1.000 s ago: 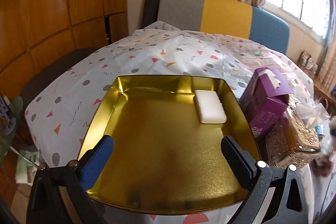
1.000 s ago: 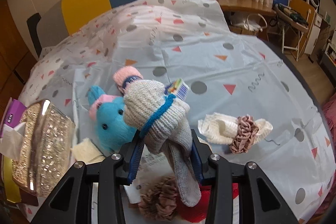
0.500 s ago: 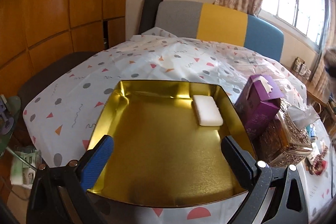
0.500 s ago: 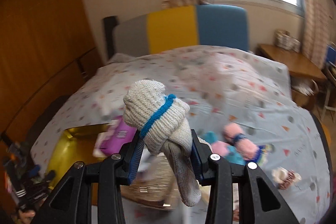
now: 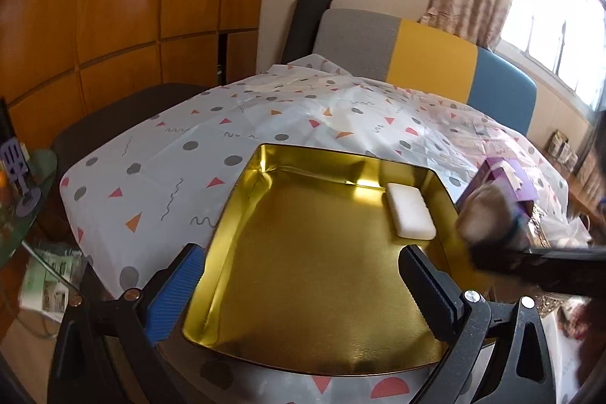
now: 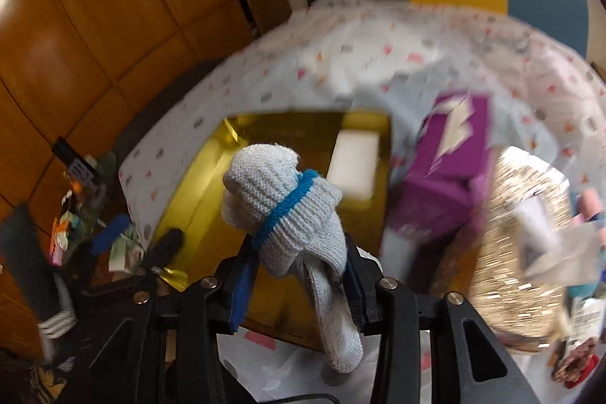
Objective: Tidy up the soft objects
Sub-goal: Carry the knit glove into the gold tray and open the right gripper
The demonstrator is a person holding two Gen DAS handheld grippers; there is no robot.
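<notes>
Right claw (image 6: 299,275) is clamped tight on the sock (image 6: 288,211), a grey knit with a blue band, holding it in the air over the near part of the gold tray (image 6: 197,192). Left claw (image 5: 299,286) hangs wide open with nothing in it, fingers spread over the tray's (image 5: 303,309) near edge. A white sponge (image 5: 411,211) lies in the tray's far right corner. Purple box (image 6: 447,177) stands just right of the tray on the worktop (image 5: 159,154).

Grey knitted sock (image 6: 288,214), blue-banded, bunched, above gold tray (image 6: 197,199)
</notes>
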